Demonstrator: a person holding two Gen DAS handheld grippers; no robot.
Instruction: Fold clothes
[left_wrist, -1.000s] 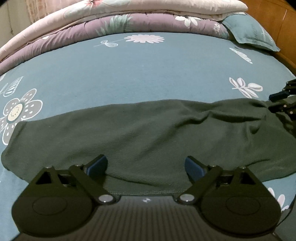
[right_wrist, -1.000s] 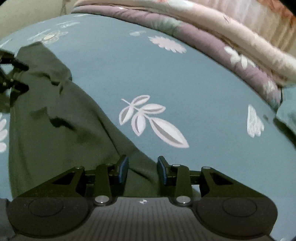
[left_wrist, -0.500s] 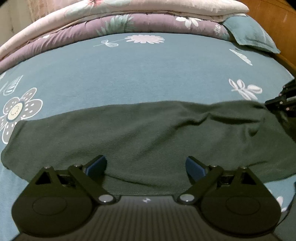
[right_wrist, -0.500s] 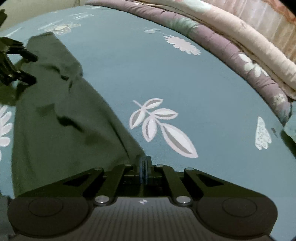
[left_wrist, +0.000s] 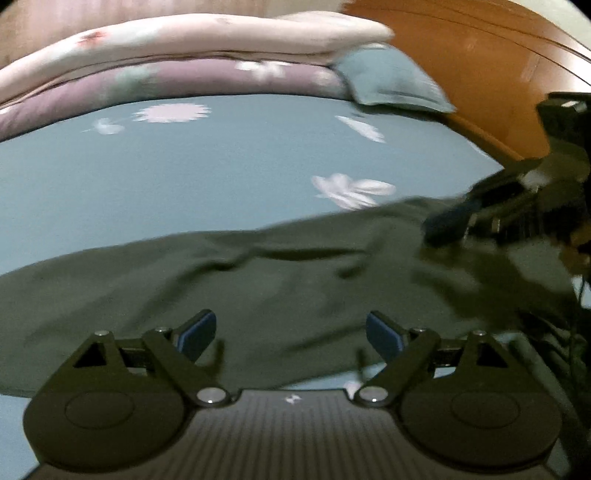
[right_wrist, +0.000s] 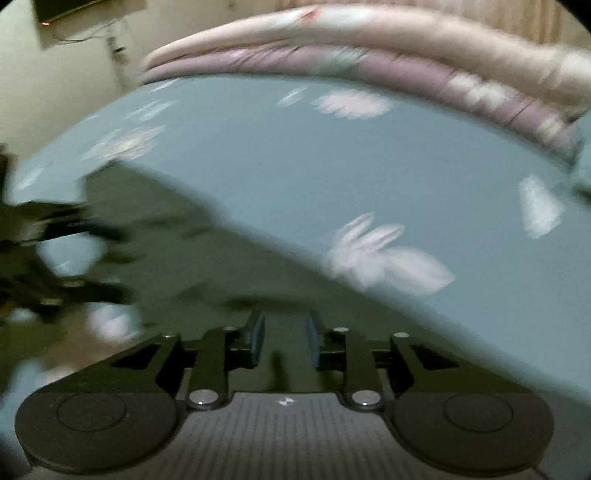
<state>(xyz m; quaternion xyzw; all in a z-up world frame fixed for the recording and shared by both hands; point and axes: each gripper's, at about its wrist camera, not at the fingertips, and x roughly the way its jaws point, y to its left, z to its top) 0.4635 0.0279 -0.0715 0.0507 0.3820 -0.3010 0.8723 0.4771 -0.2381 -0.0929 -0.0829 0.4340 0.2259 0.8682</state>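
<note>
A dark green garment (left_wrist: 258, 280) lies spread across the teal flowered bed sheet (left_wrist: 184, 177). My left gripper (left_wrist: 290, 332) hovers open and wide over its near edge, with nothing between the blue pads. The right gripper (left_wrist: 443, 225) shows blurred at the garment's right end, where the cloth is rumpled. In the right wrist view my right gripper (right_wrist: 286, 339) has its pads a small way apart over the garment (right_wrist: 207, 266), with cloth showing in the gap. The left gripper (right_wrist: 110, 262) appears blurred at the left edge of that view.
Folded pink and purple quilts (left_wrist: 184, 55) are stacked along the far side of the bed. A teal pillow (left_wrist: 391, 85) lies by the wooden headboard (left_wrist: 480, 74). A pale wall (right_wrist: 74, 74) lies beyond the bed's left end.
The right gripper shut on the garment's edge half a second ago; now its pads stand apart again. Both cameras have risen and swung, and the garment's right end has shifted.
</note>
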